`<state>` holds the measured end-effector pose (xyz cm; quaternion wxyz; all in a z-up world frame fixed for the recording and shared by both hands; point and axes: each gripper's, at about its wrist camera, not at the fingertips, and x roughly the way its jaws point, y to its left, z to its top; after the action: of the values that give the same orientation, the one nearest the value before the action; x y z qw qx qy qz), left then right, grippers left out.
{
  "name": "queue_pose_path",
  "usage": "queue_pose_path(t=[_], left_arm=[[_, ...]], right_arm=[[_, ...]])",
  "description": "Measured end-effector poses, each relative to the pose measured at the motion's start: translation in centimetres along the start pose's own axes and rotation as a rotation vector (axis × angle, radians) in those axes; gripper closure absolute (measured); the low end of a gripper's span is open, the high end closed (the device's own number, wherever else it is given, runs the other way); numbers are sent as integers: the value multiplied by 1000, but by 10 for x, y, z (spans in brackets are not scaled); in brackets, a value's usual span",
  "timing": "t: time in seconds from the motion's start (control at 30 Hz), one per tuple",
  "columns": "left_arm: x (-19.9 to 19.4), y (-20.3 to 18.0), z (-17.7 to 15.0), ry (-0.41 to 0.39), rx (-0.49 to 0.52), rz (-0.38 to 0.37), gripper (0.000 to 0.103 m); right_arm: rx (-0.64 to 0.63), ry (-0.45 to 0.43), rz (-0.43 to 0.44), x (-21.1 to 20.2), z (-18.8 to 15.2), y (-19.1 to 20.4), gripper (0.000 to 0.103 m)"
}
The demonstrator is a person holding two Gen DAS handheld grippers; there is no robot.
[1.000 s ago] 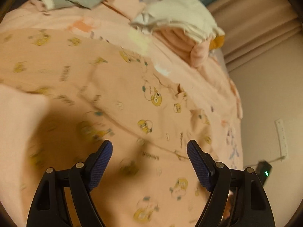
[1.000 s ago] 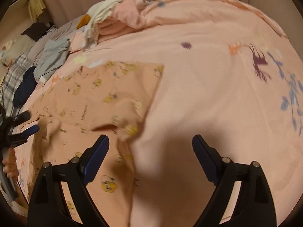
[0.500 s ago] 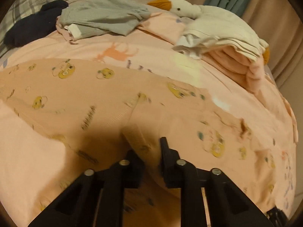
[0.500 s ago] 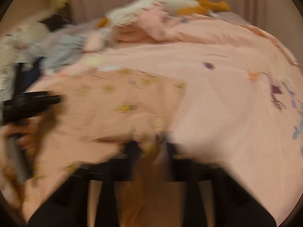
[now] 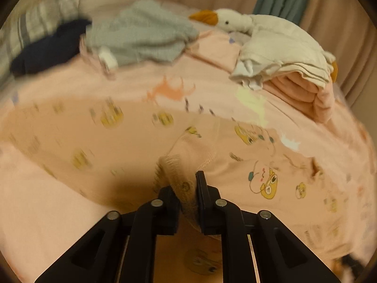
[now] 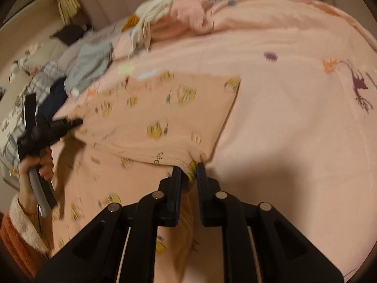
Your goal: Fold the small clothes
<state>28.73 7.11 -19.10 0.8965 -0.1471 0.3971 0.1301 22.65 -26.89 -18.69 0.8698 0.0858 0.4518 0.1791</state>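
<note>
Left gripper [image 5: 187, 188] is pinched on a bunched hem of the peach printed garment [image 5: 271, 165]; a second ago its jaws stood wide apart above the flat cloth, so the grasp is new. Left wrist view: the garment lies spread over the near half of the bed [image 5: 59, 212], with a ridge of cloth lifted up into the jaws. Toward the bed's far edge, count: one grey garment [image 5: 146, 37], one dark navy item [image 5: 47, 49], one plaid item [image 5: 35, 26] at the far left corner, one goose plush toy [image 5: 228, 21], one folded stack [image 5: 294, 70] (cream on pink) at the far right. Left side of this view is motion-blurred.

Right wrist view: right gripper [image 6: 188, 172] is likewise closed on the garment's near edge, cloth visible between the pads; a second ago it too was open. One layer of the garment is already doubled over toward the far side, its straight fold edge running away from the jaws. The left gripper shows at the left edge of the bed, gripping the same garment, held by one hand [image 6: 40, 165].

Judgement: both corners are now secured (two grippers, one garment), so the next fold can be carried across.
</note>
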Motion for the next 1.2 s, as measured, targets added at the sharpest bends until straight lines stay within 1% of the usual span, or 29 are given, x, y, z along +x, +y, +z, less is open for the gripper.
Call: queue_pose_path(t=[0.03, 0.1, 0.13, 0.2, 0.23, 0.27, 0.3, 0.33, 0.4, 0.43, 0.47, 0.5, 0.53, 0.57, 0.6, 0.63, 0.67, 0.73, 0.8, 0.83, 0.9, 0.93, 1.0, 1.03, 1.07, 1.1, 1.13, 1.17, 1.2], left_arm=[[-4, -2, 2, -20, 31, 20, 88], [-8, -1, 6, -5, 55, 5, 77], [-11, 4, 9, 20, 39, -21, 75], [-19, 15, 13, 38, -5, -57, 71], [-26, 21, 16, 31, -20, -59, 69], [-32, 25, 18, 18, -29, -46, 65], [-40, 30, 19, -7, -30, -25, 60], [-51, 36, 18, -44, -20, -2, 58], [-65, 44, 12, -79, -1, 21, 53], [-73, 50, 6, -97, -3, 25, 52], [-78, 56, 0, -105, -11, 17, 50], [-83, 67, -8, -113, -32, -2, 50], [-84, 74, -13, -118, -47, -10, 50], [-84, 80, -17, -120, -60, -8, 50], [-82, 88, -21, -117, -77, 8, 49], [-75, 95, -24, -90, -80, 46, 49], [-70, 101, -25, -60, -73, 75, 49], [-62, 117, -26, -31, -97, 109, 49], [-60, 133, -25, -27, -164, 107, 49], [-60, 142, -23, -13, -200, 86, 49], [-61, 155, -22, -4, -239, 50, 49], [-61, 160, -23, -12, -250, 45, 49], [-61, 166, -25, -19, -260, 76, 49], [-57, 169, -27, -9, -268, 97, 49], [-55, 171, -28, 4, -278, 102, 49], [-51, 174, -30, 21, -293, 99, 49], [-47, 178, -31, 45, -309, 92, 49], [-45, 182, -32, 60, -315, 88, 49], [-43, 184, -33, 67, -317, 90, 49]], right_arm=[[0, -16, 43, -1, 0, 2, 87], [-14, 18, 87, 3, -1, 4, 79], [-2, 40, 68, 8, -2, 2, 79], [41, 59, 31, 12, -1, -4, 79], [66, 53, 52, 10, 0, -7, 79], [77, 46, 65, 8, 1, -9, 79], [60, 36, 45, 4, 1, -6, 77], [3, 31, -17, 0, 0, 1, 73], [-127, 59, -130, 2, -5, 18, 46], [-149, 58, -160, 5, -7, 22, 47], [-152, 46, -188, 8, -9, 24, 63], [-127, 33, -226, 13, -9, 21, 102], [-76, 40, -262, 18, -9, 13, 98], [23, 48, -203, 19, -9, -2, 98], [79, 40, -155, 15, -9, -12, 99], [108, 42, -126, 12, -10, -20, 100], [106, 53, -130, 11, -10, -20, 99], [67, 77, -195, 6, -10, -11, 93], [54, 107, -289, -3, -9, -1, 79], [75, 108, -300, -7, -5, -5, 79], [134, 60, -256, -27, 0, -7, 79], [146, 4, -203, -39, 1, -6, 79], [130, -96, -119, -47, 5, 4, 86], [109, -112, -86, -43, 6, 10, 88], [94, -96, -77, -32, 7, 15, 93], [95, -55, -94, -18, 5, 15, 95], [112, 16, -133, 1, 1, 12, 95], [144, 115, -178, 19, -5, 6, 101], [167, 157, -180, 26, -9, 3, 101]])
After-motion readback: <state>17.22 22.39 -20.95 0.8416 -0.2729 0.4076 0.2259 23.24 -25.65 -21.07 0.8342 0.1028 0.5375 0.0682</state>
